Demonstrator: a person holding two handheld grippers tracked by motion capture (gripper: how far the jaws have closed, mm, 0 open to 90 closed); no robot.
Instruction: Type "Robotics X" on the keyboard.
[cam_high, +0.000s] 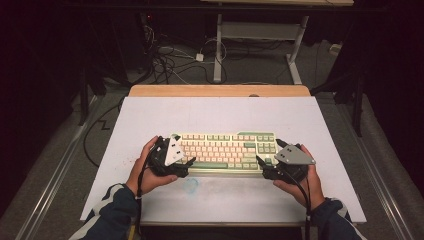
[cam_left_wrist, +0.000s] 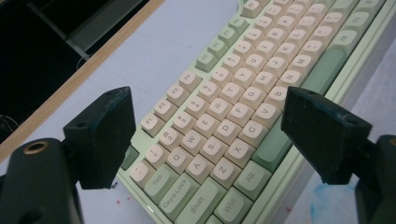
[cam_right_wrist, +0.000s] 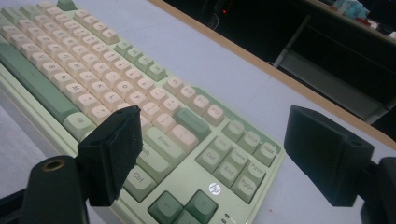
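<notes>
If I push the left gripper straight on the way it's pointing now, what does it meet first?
Most likely the keyboard: the left gripper is open with its jaws straddling the left-end keys around Q, A and Z. Depth is hard to judge.

A dim lab: floor cables (cam_high: 170, 62); adjustable desk frame (cam_high: 260, 37).

Both forearms reached in from the near edge, sleeves dark. The left gripper (cam_high: 187, 163) and the right gripper (cam_high: 261, 164) each had jaws spread wide. They pointed inward toward each other.
</notes>
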